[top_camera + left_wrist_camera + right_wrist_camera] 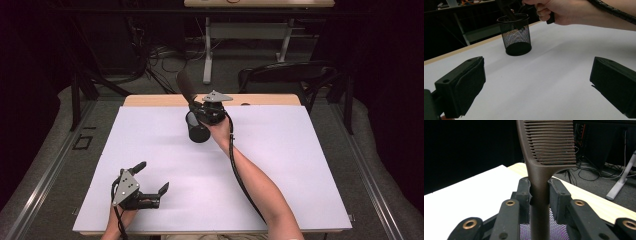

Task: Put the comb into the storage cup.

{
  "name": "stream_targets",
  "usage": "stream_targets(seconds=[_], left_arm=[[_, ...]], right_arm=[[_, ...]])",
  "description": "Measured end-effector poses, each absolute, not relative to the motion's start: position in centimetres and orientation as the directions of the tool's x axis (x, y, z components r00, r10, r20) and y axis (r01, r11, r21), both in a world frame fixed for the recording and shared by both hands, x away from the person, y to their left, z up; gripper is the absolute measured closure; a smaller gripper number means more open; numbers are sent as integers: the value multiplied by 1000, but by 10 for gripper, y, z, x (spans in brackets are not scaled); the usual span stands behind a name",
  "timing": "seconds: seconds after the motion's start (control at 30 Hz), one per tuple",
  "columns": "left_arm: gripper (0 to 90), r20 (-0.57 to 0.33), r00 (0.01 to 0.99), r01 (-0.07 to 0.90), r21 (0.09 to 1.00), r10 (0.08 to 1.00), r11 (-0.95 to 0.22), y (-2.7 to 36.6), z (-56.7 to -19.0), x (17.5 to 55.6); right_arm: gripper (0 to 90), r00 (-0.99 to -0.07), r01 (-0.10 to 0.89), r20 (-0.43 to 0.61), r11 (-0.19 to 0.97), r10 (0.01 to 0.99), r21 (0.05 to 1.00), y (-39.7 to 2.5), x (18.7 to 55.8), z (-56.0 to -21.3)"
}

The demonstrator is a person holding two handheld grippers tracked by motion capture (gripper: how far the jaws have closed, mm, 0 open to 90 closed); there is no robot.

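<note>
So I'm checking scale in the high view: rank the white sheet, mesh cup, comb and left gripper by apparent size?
1. White sheet, by far.
2. Left gripper, though nearer the camera.
3. Mesh cup and comb look alike; unsure.

table (150,100): wooden top | white sheet (150,150) covers most of it | black mesh cup (516,35) stands on sheet, directly below right gripper's jaws
</note>
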State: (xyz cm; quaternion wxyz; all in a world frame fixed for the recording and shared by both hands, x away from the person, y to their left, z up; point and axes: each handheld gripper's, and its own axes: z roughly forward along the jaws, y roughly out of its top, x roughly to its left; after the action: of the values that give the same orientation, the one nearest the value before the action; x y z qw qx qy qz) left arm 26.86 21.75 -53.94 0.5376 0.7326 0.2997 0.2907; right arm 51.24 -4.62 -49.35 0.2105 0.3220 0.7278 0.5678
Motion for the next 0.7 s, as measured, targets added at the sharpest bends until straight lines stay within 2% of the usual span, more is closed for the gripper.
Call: stream_targets(seconds=[0.7], left_arm=[[1,105,653,127,961,750,-245,217,-540,269]], right_arm=[[721,-709,244,55,172,703,955,-46,510,-498]])
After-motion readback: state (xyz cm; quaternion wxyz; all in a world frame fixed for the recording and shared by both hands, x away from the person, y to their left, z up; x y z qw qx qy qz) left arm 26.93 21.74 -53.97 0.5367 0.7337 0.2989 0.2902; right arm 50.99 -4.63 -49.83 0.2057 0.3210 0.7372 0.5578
